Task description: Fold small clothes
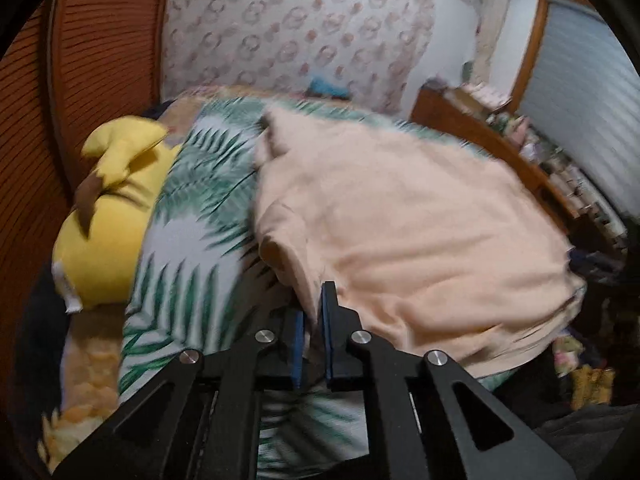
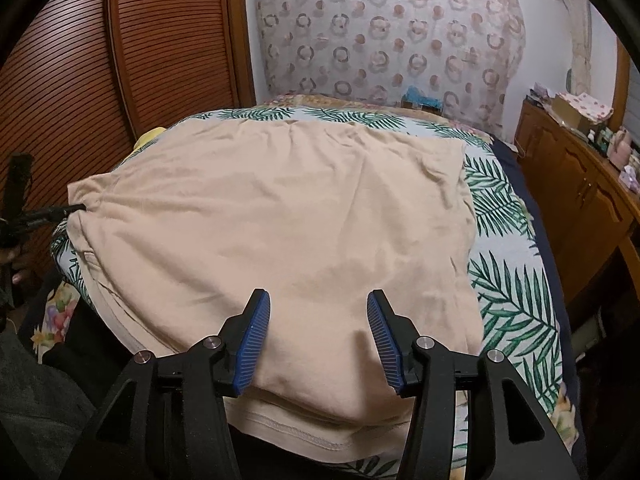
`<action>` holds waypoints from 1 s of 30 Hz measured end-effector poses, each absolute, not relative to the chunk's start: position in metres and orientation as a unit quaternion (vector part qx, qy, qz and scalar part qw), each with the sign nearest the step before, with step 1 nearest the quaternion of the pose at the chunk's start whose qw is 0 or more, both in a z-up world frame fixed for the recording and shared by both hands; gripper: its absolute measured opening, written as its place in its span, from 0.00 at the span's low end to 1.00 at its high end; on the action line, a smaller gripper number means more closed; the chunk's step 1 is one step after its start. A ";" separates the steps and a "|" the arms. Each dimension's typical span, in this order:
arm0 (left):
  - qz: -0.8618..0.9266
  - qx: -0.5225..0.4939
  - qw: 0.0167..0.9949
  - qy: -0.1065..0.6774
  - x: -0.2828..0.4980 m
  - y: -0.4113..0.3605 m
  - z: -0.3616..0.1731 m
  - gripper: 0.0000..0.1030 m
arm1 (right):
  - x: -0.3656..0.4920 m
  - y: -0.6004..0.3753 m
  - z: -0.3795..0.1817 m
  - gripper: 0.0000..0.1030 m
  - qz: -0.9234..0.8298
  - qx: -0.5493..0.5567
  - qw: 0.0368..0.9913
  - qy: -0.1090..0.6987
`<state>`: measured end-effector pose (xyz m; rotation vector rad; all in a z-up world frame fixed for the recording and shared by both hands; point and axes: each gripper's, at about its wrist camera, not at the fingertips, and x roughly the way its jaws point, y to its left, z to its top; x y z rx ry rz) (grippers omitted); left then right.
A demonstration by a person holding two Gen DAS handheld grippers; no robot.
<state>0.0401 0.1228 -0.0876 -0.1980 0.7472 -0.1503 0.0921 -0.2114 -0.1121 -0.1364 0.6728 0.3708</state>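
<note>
Peach tee (image 2: 280, 216) is lying spread on the palm-print bedspread (image 2: 508, 280). I'm pinching its side edge w/ my left gripper (image 1: 311, 320), jaws nearly shut, prob. to lift for a fold. Right gripper (image 2: 318, 312) is hovering half-open over the near hem, holding nothing.

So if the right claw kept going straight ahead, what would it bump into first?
Probably the peach cotton shirt spread on the leaf-print bedcover. The right claw stands open, tilted downward over the shirt's near hem, though depth is hard to judge.

Peach garment (image 2: 280, 216) on a green palm-leaf sheet (image 2: 508, 280).
</note>
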 end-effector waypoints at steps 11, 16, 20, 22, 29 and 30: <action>-0.168 -0.062 0.932 0.314 0.076 0.048 -0.019 0.08 | 0.092 -0.238 -0.120 0.57 0.162 -0.037 0.928 0.333; -0.224 -0.052 0.921 0.316 0.098 0.007 -0.005 0.08 | 0.086 -0.253 -0.117 0.57 0.164 -0.030 0.930 0.327; -0.273 -0.026 0.912 0.306 0.108 -0.037 0.012 0.08 | 0.080 -0.262 -0.114 0.57 0.163 -0.019 0.933 0.321; -0.297 -0.017 0.906 0.302 0.111 -0.057 0.022 0.08 | 0.077 -0.266 -0.115 0.57 0.158 -0.016 0.934 0.320; -0.354 0.018 0.887 0.297 0.120 -0.119 0.044 0.08 | 0.062 -0.277 -0.115 0.57 0.147 0.004 0.939 0.311; -0.360 0.021 0.884 0.297 0.121 -0.125 0.045 0.08 | 0.060 -0.279 -0.116 0.57 0.147 0.006 0.939 0.310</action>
